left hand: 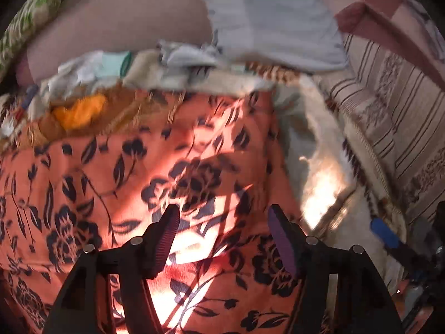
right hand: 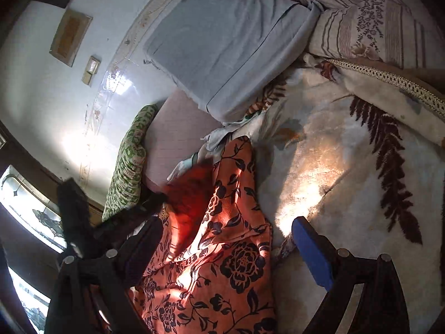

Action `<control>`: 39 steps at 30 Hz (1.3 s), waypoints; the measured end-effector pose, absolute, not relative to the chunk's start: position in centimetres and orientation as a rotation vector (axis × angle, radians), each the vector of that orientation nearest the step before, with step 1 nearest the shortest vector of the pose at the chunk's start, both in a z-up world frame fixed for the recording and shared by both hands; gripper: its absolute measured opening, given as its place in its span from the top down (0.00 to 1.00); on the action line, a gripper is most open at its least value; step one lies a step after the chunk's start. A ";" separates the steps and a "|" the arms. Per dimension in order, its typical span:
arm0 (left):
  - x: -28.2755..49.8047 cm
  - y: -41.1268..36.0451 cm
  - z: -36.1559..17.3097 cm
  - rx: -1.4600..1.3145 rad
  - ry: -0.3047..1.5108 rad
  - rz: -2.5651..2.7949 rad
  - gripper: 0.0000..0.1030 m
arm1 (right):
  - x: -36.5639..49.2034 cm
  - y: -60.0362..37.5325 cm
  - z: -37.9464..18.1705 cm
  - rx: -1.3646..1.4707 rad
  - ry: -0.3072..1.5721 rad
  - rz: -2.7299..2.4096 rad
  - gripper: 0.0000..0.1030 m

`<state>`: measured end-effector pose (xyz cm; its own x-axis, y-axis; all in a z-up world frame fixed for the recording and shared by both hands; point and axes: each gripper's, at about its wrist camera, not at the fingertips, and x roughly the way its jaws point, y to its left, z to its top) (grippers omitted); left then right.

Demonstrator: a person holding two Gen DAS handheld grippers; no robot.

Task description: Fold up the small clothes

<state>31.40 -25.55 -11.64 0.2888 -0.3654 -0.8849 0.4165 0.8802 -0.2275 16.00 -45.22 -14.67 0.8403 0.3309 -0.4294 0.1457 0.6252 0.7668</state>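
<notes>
An orange garment with a dark floral print (left hand: 155, 172) lies spread on a cream blanket on the bed. My left gripper (left hand: 224, 217) is open just above it, its purple-padded fingers apart over the cloth, holding nothing. In the right wrist view the same garment (right hand: 230, 239) lies bunched between my fingers. My right gripper (right hand: 228, 239) is open, with a blue pad (right hand: 311, 253) on the right finger and the cloth's edge under the gap. The right gripper's blue pad also shows at the right edge of the left wrist view (left hand: 383, 232).
A pile of small clothes (left hand: 111, 83), white, green and orange, lies beyond the garment. A grey pillow (right hand: 230, 47), a pink pillow (right hand: 178, 133) and a green patterned cushion (right hand: 128, 164) lean at the wall. A striped bedsheet (left hand: 389, 105) is at the right. The cream blanket (right hand: 347, 167) has a brown leaf print.
</notes>
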 end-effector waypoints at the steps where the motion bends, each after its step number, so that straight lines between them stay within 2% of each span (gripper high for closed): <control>1: 30.9 -24.5 -11.7 0.038 1.157 -0.525 0.36 | 16.0 -45.4 -14.9 0.907 0.590 0.109 0.07; 3: 30.0 -21.8 -10.0 0.003 1.101 -0.527 0.35 | 16.2 -45.6 -15.2 0.922 0.610 0.101 0.07; 7: 29.6 -12.7 -5.5 -0.112 0.929 -0.480 0.17 | 17.0 -44.6 -15.6 0.892 0.643 0.107 0.07; 9: 30.1 -8.5 -4.6 -0.079 0.846 -0.351 0.15 | 17.8 -43.9 -15.7 0.857 0.668 0.111 0.07; 16: 35.1 1.2 -9.1 -0.012 0.869 0.016 0.15 | 26.7 -43.1 -15.1 0.781 0.771 0.160 0.07; 20: 36.7 2.2 -13.9 0.034 0.986 0.058 0.14 | 32.9 -42.5 -18.7 0.722 0.956 0.129 0.08; 21: 36.6 2.7 -14.2 0.004 0.966 0.044 0.13 | 33.5 -42.6 -19.9 0.756 0.982 0.135 0.10; 22: 36.5 3.1 -14.4 -0.019 0.950 0.041 0.10 | 33.5 -42.7 -19.9 0.764 0.965 0.137 0.15; 23: 36.5 3.3 -14.5 -0.033 0.954 0.037 0.09 | 33.3 -42.7 -19.5 0.791 0.951 0.177 0.54; 24: 36.6 3.7 -14.6 -0.055 0.957 0.026 0.09 | 33.0 -42.6 -19.2 0.843 0.941 0.239 0.81; 26: 36.7 4.0 -14.8 -0.080 0.960 0.012 0.09 | 32.2 -42.2 -17.3 0.768 0.902 0.199 0.81; 27: 36.7 4.1 -14.8 -0.082 0.958 0.007 0.09 | 31.6 -42.3 -16.8 0.751 0.875 0.171 0.77; 28: 36.6 4.0 -14.8 -0.079 0.957 0.005 0.09 | 30.9 -42.5 -16.8 0.747 0.867 0.137 0.67; 29: 36.7 4.0 -14.8 -0.079 0.958 0.004 0.09 | 30.4 -42.6 -17.3 0.728 0.888 0.094 0.24; 30: 36.6 3.9 -14.7 -0.079 0.958 0.005 0.09 | 29.8 -42.6 -17.9 0.713 0.909 0.055 0.14; 35: 36.5 3.6 -14.5 -0.044 0.953 0.022 0.09 | 28.6 -40.2 -18.8 0.590 0.974 0.126 0.16; 36: 36.5 3.5 -14.4 -0.035 0.954 0.028 0.09 | 29.0 -39.6 -19.0 0.540 0.995 0.119 0.26; 37: 36.4 3.3 -14.3 -0.022 0.955 0.032 0.09 | 29.5 -39.0 -19.3 0.486 1.024 0.098 0.42; 38: 36.3 3.2 -14.2 -0.006 0.954 0.034 0.09 | 29.9 -38.7 -19.4 0.453 1.048 0.083 0.75; 39: 36.2 3.0 -14.0 0.016 0.952 0.035 0.09 | 29.9 -39.0 -19.2 0.466 1.052 0.086 0.88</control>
<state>36.19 3.00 -13.97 0.5797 0.0369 -0.8140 -0.0228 0.9993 0.0290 29.94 -38.96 -19.15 0.5024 0.2873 -0.8155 0.1505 0.8997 0.4097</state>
